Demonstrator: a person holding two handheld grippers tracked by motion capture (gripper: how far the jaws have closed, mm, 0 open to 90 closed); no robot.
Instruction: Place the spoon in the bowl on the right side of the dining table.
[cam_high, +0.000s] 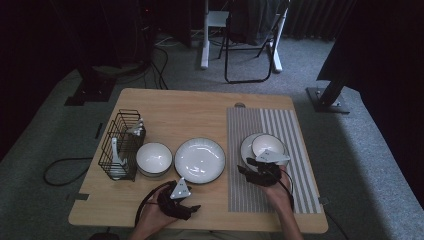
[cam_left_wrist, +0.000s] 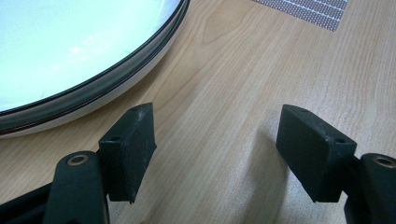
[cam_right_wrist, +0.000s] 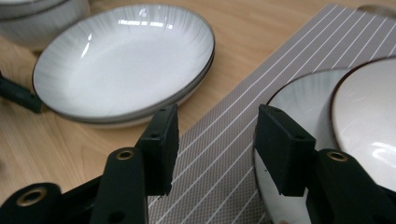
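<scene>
The right claw stands released at the lower middle of the right gripper view, its jaws spread with nothing between them, right at the near rim of the small plate on the striped placemat. A bowl sits on that plate at the right edge of the frame. The right-hand jaw looks to overlap the plate's edge, though the angle makes it hard to say whether it touches.

The risk, as I judge it: if the jaws close on the thin glazed rim alone, the plate may slip or tip under the bowl's weight, and the bowl could slide off. A push rather than a pinch would shove plate and mat together toward the upper right.

The left claw is also released, empty over bare worktop, with the large plate at the upper left; a careless sweep there would knock its rim.
</scene>
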